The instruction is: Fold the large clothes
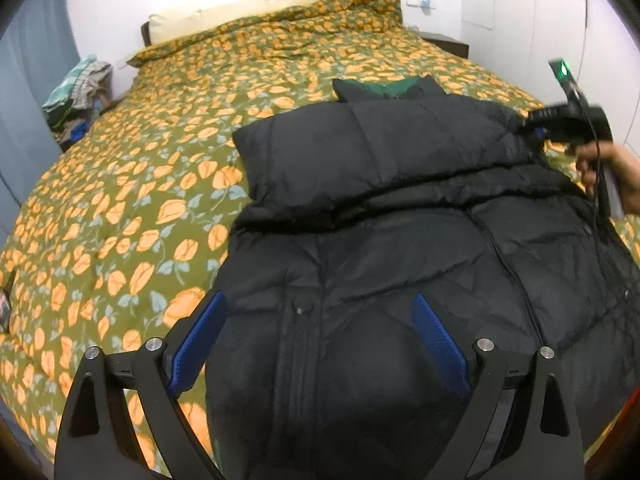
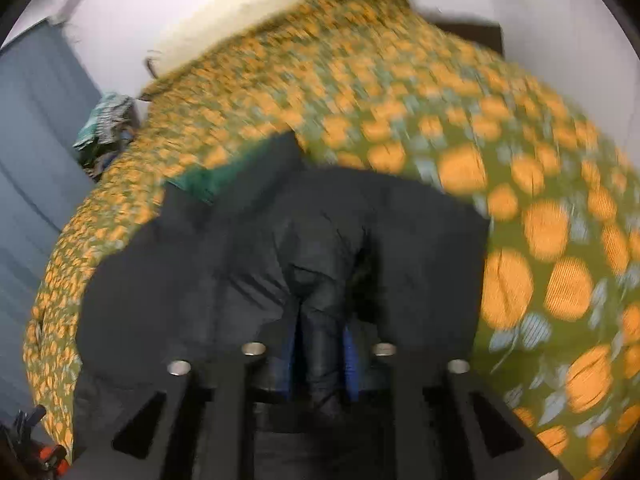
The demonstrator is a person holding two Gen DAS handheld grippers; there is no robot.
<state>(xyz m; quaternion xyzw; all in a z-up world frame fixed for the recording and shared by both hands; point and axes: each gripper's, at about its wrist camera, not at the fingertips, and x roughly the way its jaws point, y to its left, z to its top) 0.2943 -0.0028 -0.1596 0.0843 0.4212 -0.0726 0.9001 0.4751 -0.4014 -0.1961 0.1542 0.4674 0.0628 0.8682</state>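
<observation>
A large black puffer jacket [image 1: 400, 248] lies on the bed, one sleeve folded across its chest [image 1: 360, 156]; green lining shows at the collar [image 1: 384, 88]. My left gripper [image 1: 320, 312] is open, its blue pads [image 1: 200, 344] spread just above the jacket's lower front. My right gripper [image 1: 532, 136] sits at the jacket's right shoulder edge. In the blurred right wrist view it [image 2: 320, 344] is shut on a pinch of the black jacket fabric [image 2: 320, 280], the rest of the jacket spreading ahead.
The bed carries a green cover with orange flowers [image 1: 120, 208] and pale pillows [image 1: 264, 4] at the head. A pile of clothes [image 1: 76, 92] sits at the far left beside the bed. White walls and cupboard doors [image 1: 560, 12] stand at the right.
</observation>
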